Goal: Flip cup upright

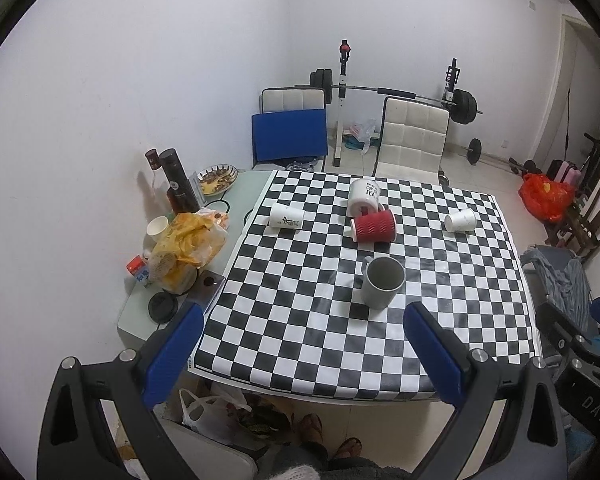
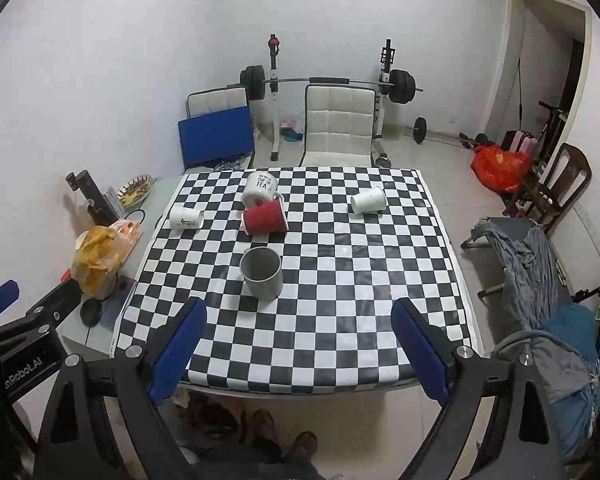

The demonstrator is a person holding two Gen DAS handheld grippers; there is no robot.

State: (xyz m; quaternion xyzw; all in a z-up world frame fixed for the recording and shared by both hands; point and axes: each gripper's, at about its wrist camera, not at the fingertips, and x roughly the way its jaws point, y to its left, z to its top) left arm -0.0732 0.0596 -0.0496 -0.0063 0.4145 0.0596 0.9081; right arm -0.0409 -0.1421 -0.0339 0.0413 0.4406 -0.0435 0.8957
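Grey mug (image 1: 382,282) upright at centre frame, red cup (image 1: 374,226) on its side behind, partly hiding white mug (image 1: 364,196), your left gripper (image 1: 302,354) and right gripper (image 2: 298,350) both spread wide, empty.

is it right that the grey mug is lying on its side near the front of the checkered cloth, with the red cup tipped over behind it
Not quite. The grey mug stands upright with its mouth facing up, as the right wrist view shows; it is not on its side. The rest holds: it sits near the front of the checkered cloth, and the red cup lies tipped over behind it.
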